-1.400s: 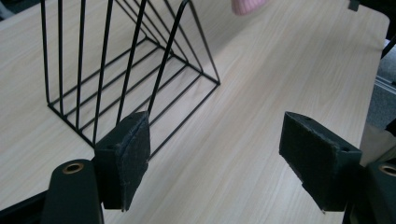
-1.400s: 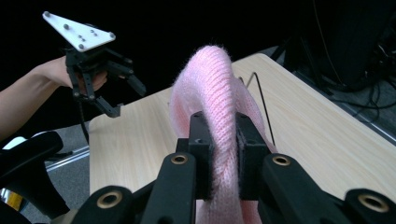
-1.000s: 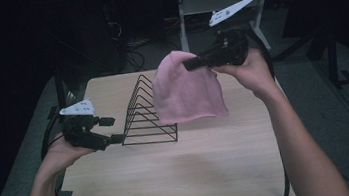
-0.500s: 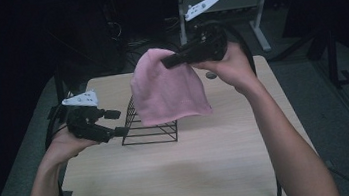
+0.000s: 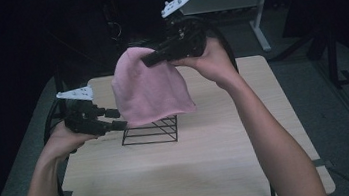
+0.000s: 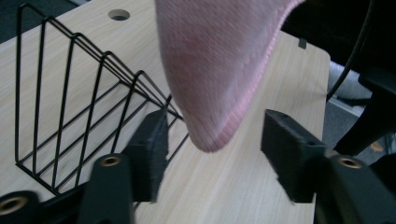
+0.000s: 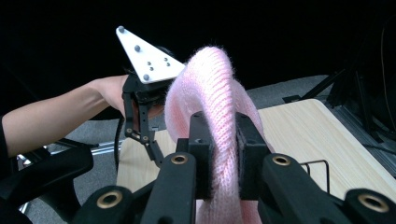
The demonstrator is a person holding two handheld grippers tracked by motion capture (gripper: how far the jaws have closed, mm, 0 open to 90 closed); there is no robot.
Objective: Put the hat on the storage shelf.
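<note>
Hanging in the upper middle of the high view, a soft pink knitted cloth [image 5: 151,88] is pinched at its top by the right tool [image 5: 150,59], whose black jaws are clamped tight on a fold of the knit; the right gripper view shows that fold squeezed between the two pads. The cloth drapes down over a black wire rack [image 5: 150,131] standing on the pale wooden counter [image 5: 210,159], hiding the rack's upper part. At the left of the frame, the left tool [image 5: 122,119] sits at the cloth's lower left corner. Its jaws have just been closing, and in the left gripper view the hem [image 6: 212,140] hangs between the pads without either one pressing on it
</note>
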